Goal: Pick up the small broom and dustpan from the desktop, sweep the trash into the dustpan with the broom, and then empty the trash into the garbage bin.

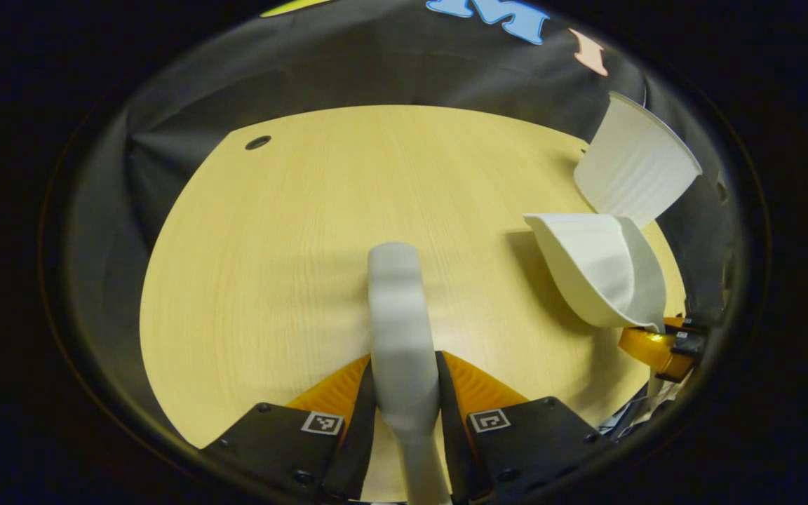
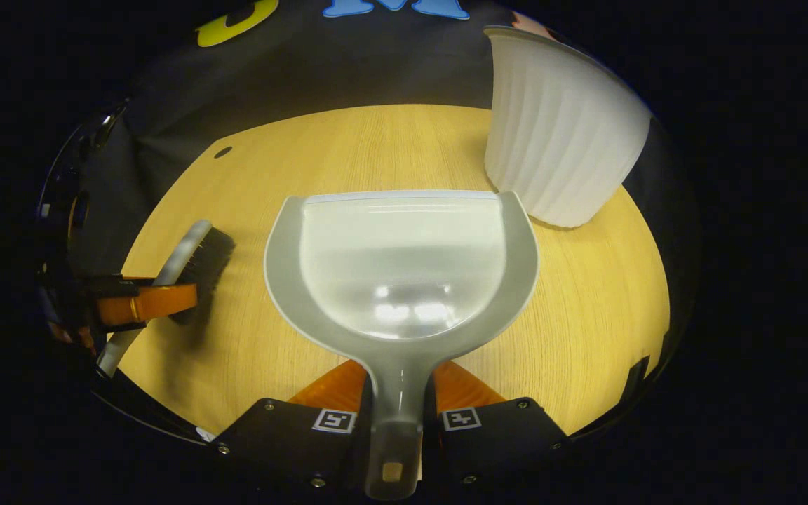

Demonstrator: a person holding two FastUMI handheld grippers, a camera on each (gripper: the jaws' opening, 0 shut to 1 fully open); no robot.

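My left gripper [image 1: 404, 365] is shut on the small grey broom [image 1: 400, 315], whose back runs forward over the wooden desktop [image 1: 271, 245]. In the right gripper view the broom [image 2: 197, 256] shows dark bristles pointing down at the left, just above the desk. My right gripper [image 2: 393, 372] is shut on the handle of the pale grey dustpan [image 2: 404, 266], which is held level above the desk with nothing visible in its scoop. In the left gripper view the dustpan [image 1: 600, 270] hangs at the right. The white ribbed garbage bin [image 2: 558, 133] stands just beyond the dustpan's right corner.
The bin [image 1: 635, 165] sits at the desk's far right edge. A small round cable hole [image 1: 258, 142] lies near the far left corner of the desk. Black cloth walls close in the desk behind and at the sides.
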